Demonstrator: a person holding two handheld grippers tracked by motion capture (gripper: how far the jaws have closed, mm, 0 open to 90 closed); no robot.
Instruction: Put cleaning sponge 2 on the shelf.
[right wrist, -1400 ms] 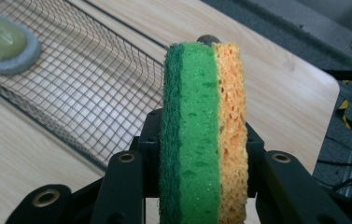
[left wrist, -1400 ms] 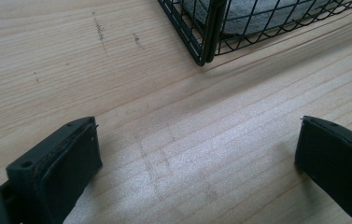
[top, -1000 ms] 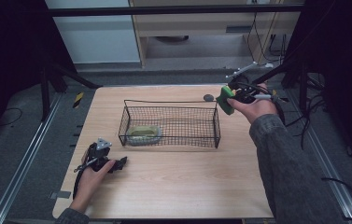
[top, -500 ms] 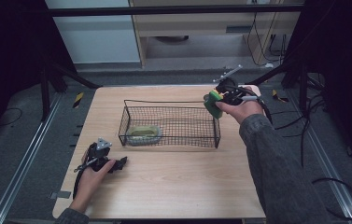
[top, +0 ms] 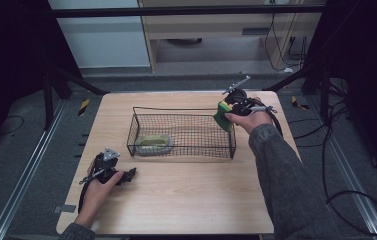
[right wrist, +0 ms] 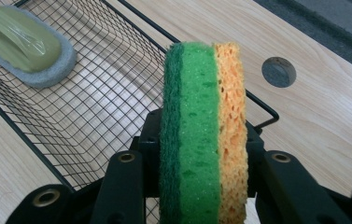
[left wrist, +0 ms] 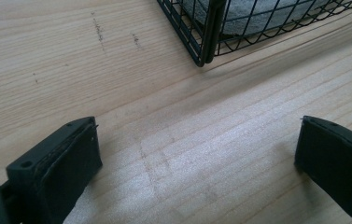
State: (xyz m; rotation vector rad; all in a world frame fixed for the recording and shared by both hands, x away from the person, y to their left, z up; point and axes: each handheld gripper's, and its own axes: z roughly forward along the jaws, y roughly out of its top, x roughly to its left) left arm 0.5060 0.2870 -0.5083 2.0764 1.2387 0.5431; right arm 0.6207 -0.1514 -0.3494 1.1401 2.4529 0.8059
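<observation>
Pale wood table (top: pixel 186 200) under dim surroundings frames what we see: the green-and-orange sponge (right wrist: pixel 204 135) stands on edge, clamped between the jaws of the right gripper (top: pixel 232 111), which hangs over the wire basket (top: pixel 141 131) at its 3 o'clock end. We judge the sponge is meant for the basket, where a grey-and-olive scrubber (top: pixel 153 143) already lies toward 8 o'clock. Our worry is the rim: the sponge sits close above the right wall, so a release there could catch the wire and tip it outward onto the table, near the round hole (right wrist: pixel 278 71). Springy foam could also bounce, or land on the scrubber if carried too far. Outward, the left gripper (top: pixel 110 172) rests on the table at the basket's 7 o'clock, its jaws spread wide with nothing but bare wood between them. We cannot make out how deep the pads bite into the sponge, and its lower end is cut off in the right gripper view.
</observation>
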